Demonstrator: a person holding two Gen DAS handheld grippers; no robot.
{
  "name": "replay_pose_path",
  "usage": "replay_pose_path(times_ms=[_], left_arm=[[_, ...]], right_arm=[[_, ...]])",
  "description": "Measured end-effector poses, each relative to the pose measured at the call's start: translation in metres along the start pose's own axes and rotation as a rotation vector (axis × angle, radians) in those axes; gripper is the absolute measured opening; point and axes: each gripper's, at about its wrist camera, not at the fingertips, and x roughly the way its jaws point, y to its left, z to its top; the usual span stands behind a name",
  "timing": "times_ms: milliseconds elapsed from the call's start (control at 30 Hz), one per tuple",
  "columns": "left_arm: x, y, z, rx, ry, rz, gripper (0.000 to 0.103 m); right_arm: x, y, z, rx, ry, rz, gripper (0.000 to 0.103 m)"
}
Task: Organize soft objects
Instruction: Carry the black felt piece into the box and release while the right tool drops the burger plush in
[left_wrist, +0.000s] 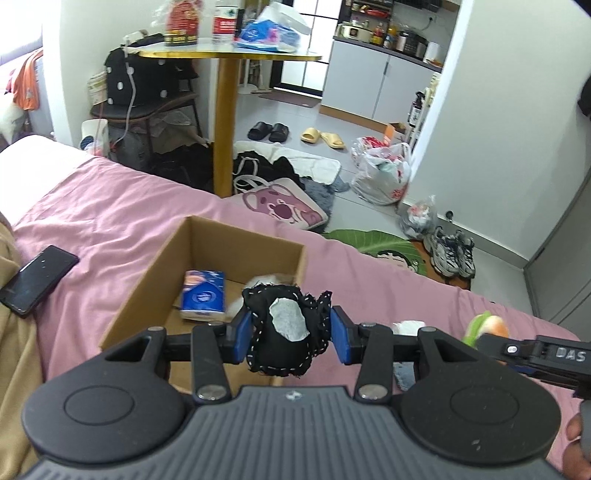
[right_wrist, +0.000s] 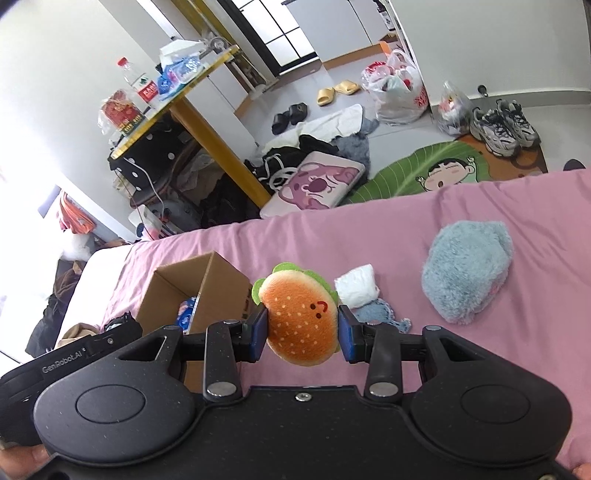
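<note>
We see a bed with a pink sheet (left_wrist: 122, 206) filling the lower half of both views. Beyond it, at upper centre of the left view, stands a round table (left_wrist: 229, 55) with a gold rim on a yellow column leg (left_wrist: 224, 122), cluttered on top. The floor (left_wrist: 317, 122) is pale grey tile, strewn with black slippers (left_wrist: 268, 131), yellow slippers (left_wrist: 322, 137), plastic bags (left_wrist: 384, 170) and grey sneakers (left_wrist: 450, 251) by a green cartoon rug (right_wrist: 424, 170). White walls (left_wrist: 491, 122) frame a doorway to white kitchen cabinets (left_wrist: 376, 77) at upper right. Bright daylight washes out the left edge of the right view.
</note>
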Motion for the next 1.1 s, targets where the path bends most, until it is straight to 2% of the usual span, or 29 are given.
replay_pose_path(times_ms=[267,467,967,1067,1100], left_arm=[[0.003,0.043,0.012,-0.09,-0.023,0.037,0.044],[0.009,0.068,0.016,-0.151,-0.032,0.06,0.044],[0.035,0.099,0.016,-0.24,0.004,0.04,0.044],[0.04,0.104,0.016,-0.266,0.007,0.05,0.048],[0.041,0.106,0.016,-0.276,0.01,0.053,0.052]], right_arm=[[0.001,0.021,0.001,-0.04,-0.004,-0.016,0.038],[0.004,0.043,0.001,-0.059,-0.024,0.013,0.038],[0.04,0.097,-0.001,-0.103,0.02,0.091,0.038],[0.048,0.104,-0.001,-0.108,0.031,0.1,0.038],[0.05,0.107,-0.001,-0.111,0.035,0.101,0.038]])
